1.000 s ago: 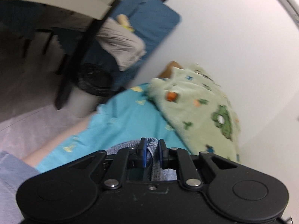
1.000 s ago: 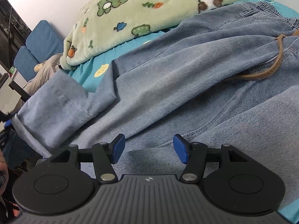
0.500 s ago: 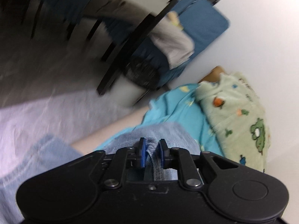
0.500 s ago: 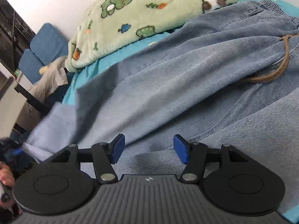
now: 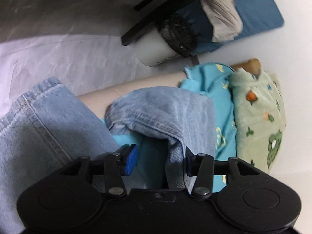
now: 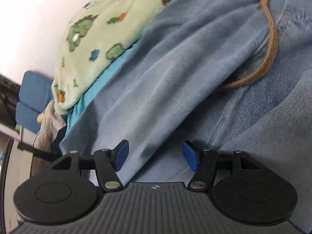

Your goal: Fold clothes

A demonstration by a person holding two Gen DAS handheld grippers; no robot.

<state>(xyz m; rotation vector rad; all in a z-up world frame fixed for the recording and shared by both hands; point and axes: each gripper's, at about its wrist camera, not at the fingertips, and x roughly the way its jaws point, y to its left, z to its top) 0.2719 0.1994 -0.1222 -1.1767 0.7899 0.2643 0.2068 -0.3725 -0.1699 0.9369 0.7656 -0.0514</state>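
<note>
Light blue jeans [image 6: 175,78] lie spread on a bed with a turquoise sheet [image 5: 220,101]. In the left wrist view my left gripper [image 5: 158,156] is open. A hemmed leg end [image 5: 165,113] hangs over its right finger, which is hidden by the cloth. The other leg end [image 5: 39,120] lies at the left. In the right wrist view my right gripper [image 6: 156,154] is open and empty just above the denim. A brown drawstring [image 6: 267,58] lies on the jeans near the waist.
A green dinosaur blanket [image 6: 97,39] [image 5: 259,117] lies along the white wall. Past the foot of the bed are a bin with a black liner [image 5: 167,42], a blue cushion [image 5: 259,11] with grey clothing and a dark table leg [image 5: 156,15].
My left gripper has opened and let go of the leg end, which now drapes over one finger. Its view swung toward the floor. My right gripper tilted and moved closer to the denim.
</note>
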